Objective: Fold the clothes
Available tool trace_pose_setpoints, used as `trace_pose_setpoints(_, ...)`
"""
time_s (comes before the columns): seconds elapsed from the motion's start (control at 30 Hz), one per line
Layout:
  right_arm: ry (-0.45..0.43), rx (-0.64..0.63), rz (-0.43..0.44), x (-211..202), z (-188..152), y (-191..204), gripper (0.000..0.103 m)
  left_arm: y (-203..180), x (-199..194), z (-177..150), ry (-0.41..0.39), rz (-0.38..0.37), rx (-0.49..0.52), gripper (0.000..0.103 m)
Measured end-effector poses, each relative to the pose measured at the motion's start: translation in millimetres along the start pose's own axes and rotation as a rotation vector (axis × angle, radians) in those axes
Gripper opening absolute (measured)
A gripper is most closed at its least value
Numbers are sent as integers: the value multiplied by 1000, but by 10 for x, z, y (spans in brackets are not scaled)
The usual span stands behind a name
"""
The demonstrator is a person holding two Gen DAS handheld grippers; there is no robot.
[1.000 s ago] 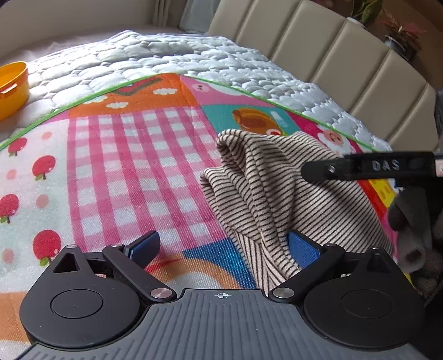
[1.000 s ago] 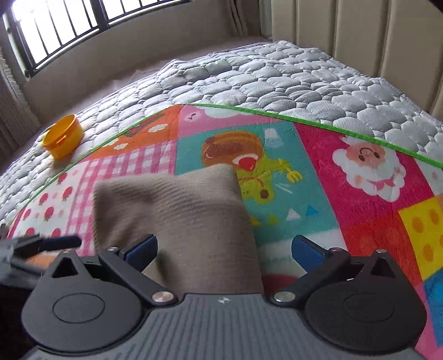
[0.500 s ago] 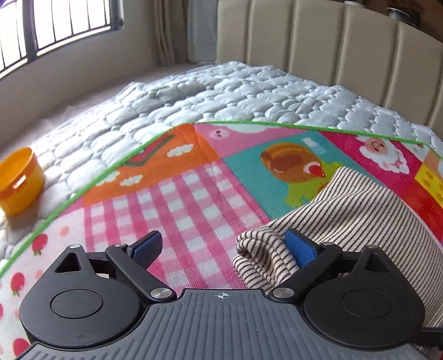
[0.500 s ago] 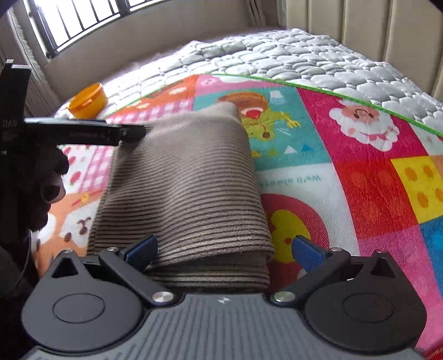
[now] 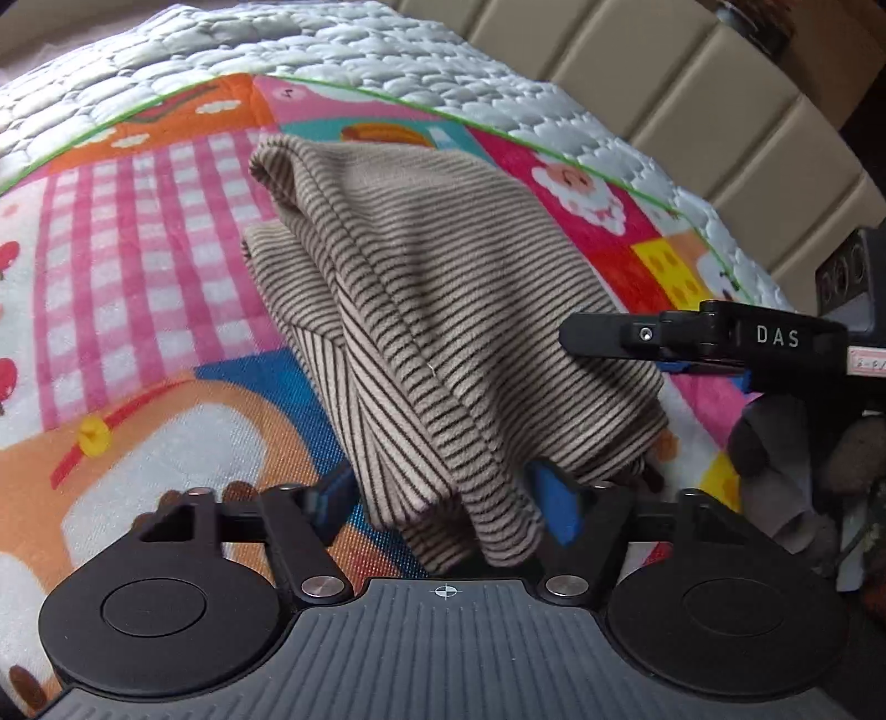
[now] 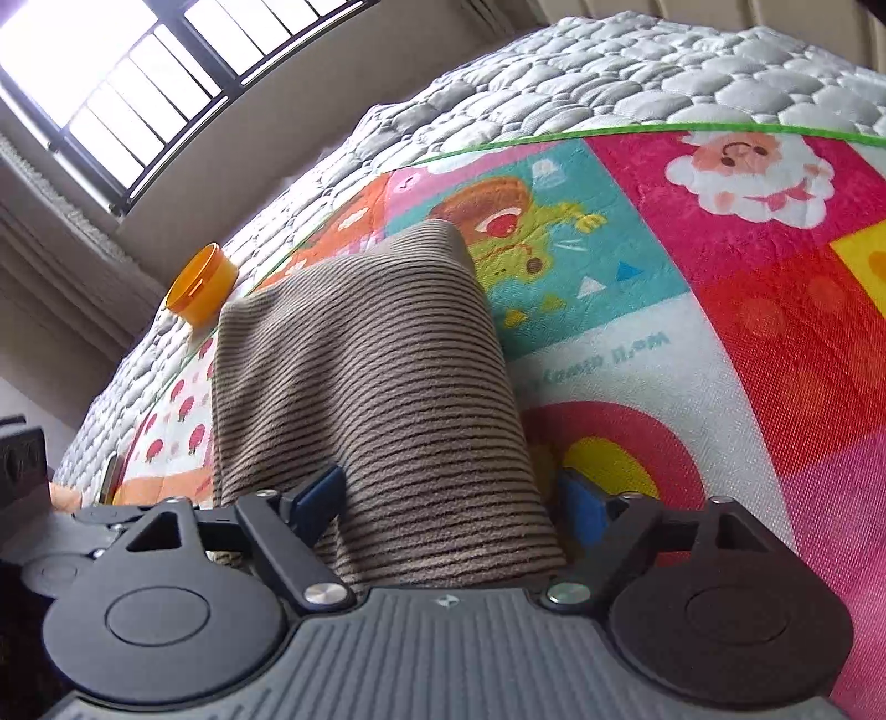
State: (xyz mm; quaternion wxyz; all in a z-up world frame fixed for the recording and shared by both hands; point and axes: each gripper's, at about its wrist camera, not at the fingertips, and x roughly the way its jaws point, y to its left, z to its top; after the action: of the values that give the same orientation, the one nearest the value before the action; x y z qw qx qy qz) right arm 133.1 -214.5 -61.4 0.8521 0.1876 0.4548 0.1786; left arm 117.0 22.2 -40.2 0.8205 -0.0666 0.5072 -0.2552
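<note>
A beige garment with thin dark stripes [image 5: 443,288] lies folded in a thick bundle on a colourful play mat [image 5: 138,266]. My left gripper [image 5: 443,498] has the near end of the bundle between its blue pads, jaws partly closed around the cloth. My right gripper [image 6: 448,509] has the other near edge of the same garment [image 6: 376,376] between its blue pads. The right gripper's black finger [image 5: 637,335] shows at the right of the left wrist view, beside the garment.
The mat lies on a white quilted bed cover [image 5: 343,50]. A padded beige headboard [image 5: 692,111] runs behind. An orange bowl [image 6: 202,285] sits on the bed near the barred window [image 6: 138,83].
Both grippers have moved in over the garment's near end and narrowed their jaws around it. The bundle now sits between both pairs of pads.
</note>
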Motion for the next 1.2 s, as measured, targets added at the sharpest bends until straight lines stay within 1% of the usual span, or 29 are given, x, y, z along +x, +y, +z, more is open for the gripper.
trace_pose_setpoints(0.03,-6,0,3,22,21,6,74,25,43,26,0,-7,-6,69)
trace_pose_setpoints(0.1,-38,-7,-21,76,102,-5,74,83,123,94,-7,-22,-21,70)
trace_pose_setpoints(0.2,-98,-16,-65,199,350,-57,74,173,236,305,-67,-26,-31,71)
trace_pose_setpoints(0.27,-136,5,-85,311,546,-115,74,202,313,468,-123,-4,-30,77)
trace_pose_setpoints(0.4,-188,59,-102,558,846,-217,74,268,464,862,-221,59,-53,79)
trace_pose_setpoints(0.43,-192,60,-106,606,885,-224,77,291,498,959,-243,79,-56,81)
trace_pose_setpoints(0.47,-191,46,-116,645,901,-215,80,320,529,1028,-261,91,-59,81)
trace_pose_setpoints(0.53,-187,10,-139,717,921,-187,91,393,573,1103,-281,98,-65,83)
trace_pose_setpoints(0.6,-177,-7,-158,746,957,-177,98,479,593,1120,-276,85,-66,85)
trace_pose_setpoints(0.7,-181,-17,-177,731,1044,-132,100,576,569,1109,-269,56,-61,87)
trace_pose_setpoints(0.73,-175,-43,-200,766,1084,-70,100,597,562,1110,-268,45,-60,87)
trace_pose_setpoints(0.9,-106,-219,-342,1057,1297,299,100,671,518,1090,-269,17,-57,87)
trace_pose_setpoints(1.0,-77,-340,-425,1244,1384,523,103,716,434,1103,-291,9,-61,86)
trace_pose_setpoints(1.07,-56,-348,-430,1291,1454,584,103,753,374,1109,-312,15,-60,82)
trace_pose_setpoints(1.13,-57,-267,-366,1174,1542,502,103,819,373,1110,-319,45,-59,84)
trace_pose_setpoints(1.2,-89,-141,-283,950,1462,310,103,908,412,1097,-309,26,-86,87)
